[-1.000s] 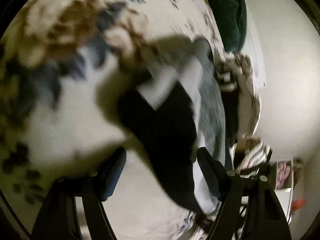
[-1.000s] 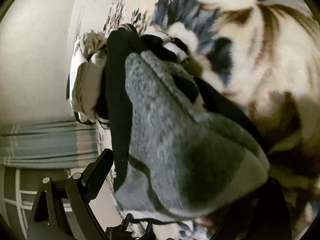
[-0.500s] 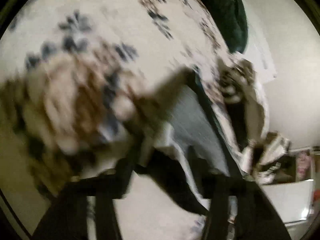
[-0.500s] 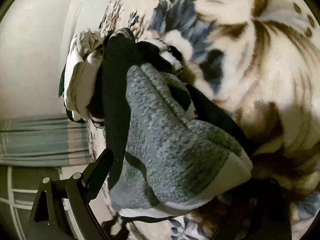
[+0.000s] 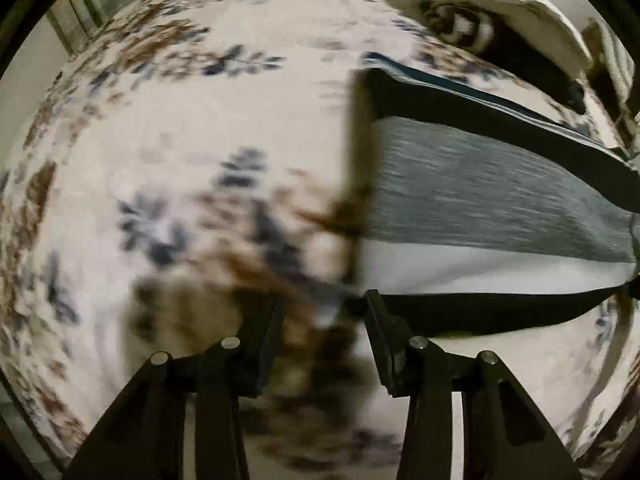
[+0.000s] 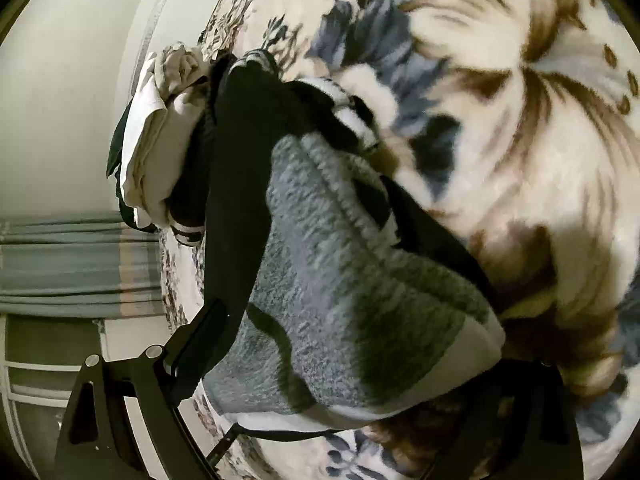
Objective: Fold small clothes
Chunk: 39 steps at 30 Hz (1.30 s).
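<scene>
Left wrist view: the left gripper [image 5: 320, 340], jaws closing on nothing, hangs over the floral blanket [image 5: 168, 128]; one grey sock [image 5: 480, 188] lies right of centre (blurred).

Right wrist view: the right gripper [image 6: 352, 364] holds that sock [image 6: 340, 280]; one clothes pile [image 6: 168, 128] sits upper left.

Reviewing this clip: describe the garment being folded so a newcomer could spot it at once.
Start at the floral blanket covering the bed. On it, ahead of the left gripper, lies the grey garment, stretched flat. Unlike the crumpled white and striped clothes pile beyond, it has heathered grey fabric bordered by black and white bands.
</scene>
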Each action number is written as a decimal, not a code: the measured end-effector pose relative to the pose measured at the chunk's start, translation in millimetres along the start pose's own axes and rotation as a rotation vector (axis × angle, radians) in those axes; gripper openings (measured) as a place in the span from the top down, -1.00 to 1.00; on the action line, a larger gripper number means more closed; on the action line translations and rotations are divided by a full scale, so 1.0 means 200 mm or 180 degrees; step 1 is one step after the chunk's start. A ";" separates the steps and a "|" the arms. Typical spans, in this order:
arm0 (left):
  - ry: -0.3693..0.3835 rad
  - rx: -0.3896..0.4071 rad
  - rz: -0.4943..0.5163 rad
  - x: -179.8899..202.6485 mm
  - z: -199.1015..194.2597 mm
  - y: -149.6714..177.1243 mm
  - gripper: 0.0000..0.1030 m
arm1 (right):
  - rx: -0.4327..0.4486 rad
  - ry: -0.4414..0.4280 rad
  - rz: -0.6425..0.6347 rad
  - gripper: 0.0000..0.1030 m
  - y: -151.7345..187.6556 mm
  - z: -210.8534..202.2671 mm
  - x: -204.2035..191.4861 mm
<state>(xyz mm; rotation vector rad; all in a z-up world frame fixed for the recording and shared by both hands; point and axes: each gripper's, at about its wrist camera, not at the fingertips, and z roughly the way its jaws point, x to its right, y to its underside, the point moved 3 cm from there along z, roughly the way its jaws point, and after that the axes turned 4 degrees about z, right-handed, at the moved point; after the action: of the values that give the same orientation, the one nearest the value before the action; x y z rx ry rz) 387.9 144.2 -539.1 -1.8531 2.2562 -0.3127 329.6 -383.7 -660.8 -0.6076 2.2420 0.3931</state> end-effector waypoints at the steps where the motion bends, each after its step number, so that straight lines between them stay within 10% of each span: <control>1: 0.0024 -0.0030 -0.0144 -0.06 -0.01 -0.01 0.30 | -0.0006 -0.0004 0.0012 -0.85 0.00 0.00 0.00; 4: 0.0646 -0.0044 -0.0849 -0.14 -0.06 0.04 0.16 | -0.0006 -0.0047 0.0054 -0.85 0.01 -0.01 0.02; 6: 0.1407 0.0095 -0.1463 -0.08 -0.08 0.12 -0.46 | -0.0016 -0.0077 0.0100 -0.85 0.02 -0.03 0.05; 8: 0.2076 0.0157 -0.1951 0.04 -0.04 0.20 -0.47 | -0.0023 -0.0091 0.0156 -0.85 0.03 -0.02 0.08; 11: 0.2422 0.0179 -0.2330 0.21 0.08 0.21 -0.47 | -0.0040 -0.0122 0.0202 -0.85 0.06 -0.01 0.10; 22: 0.2417 0.0619 -0.3067 0.21 0.27 0.18 -0.48 | -0.0039 -0.0216 0.0275 -0.85 0.08 0.05 0.08; 36: 0.1944 0.0919 -0.3254 0.22 0.27 0.03 -0.61 | 0.0205 -0.0584 0.0401 -0.85 0.03 0.12 0.04; 38: 0.1868 0.0985 -0.3229 0.23 0.25 0.02 -0.41 | 0.0287 -0.0582 0.0422 -0.64 0.03 0.13 0.03; 39: 0.1814 0.1021 -0.3188 0.23 0.23 0.01 0.01 | 0.0291 -0.0548 0.0439 -0.11 0.03 0.14 0.03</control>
<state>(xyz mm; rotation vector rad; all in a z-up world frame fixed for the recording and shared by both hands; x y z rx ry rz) 390.9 98.4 -585.7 -2.7584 1.1464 -1.3858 340.1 -367.2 -683.6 -0.3585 2.1292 0.3939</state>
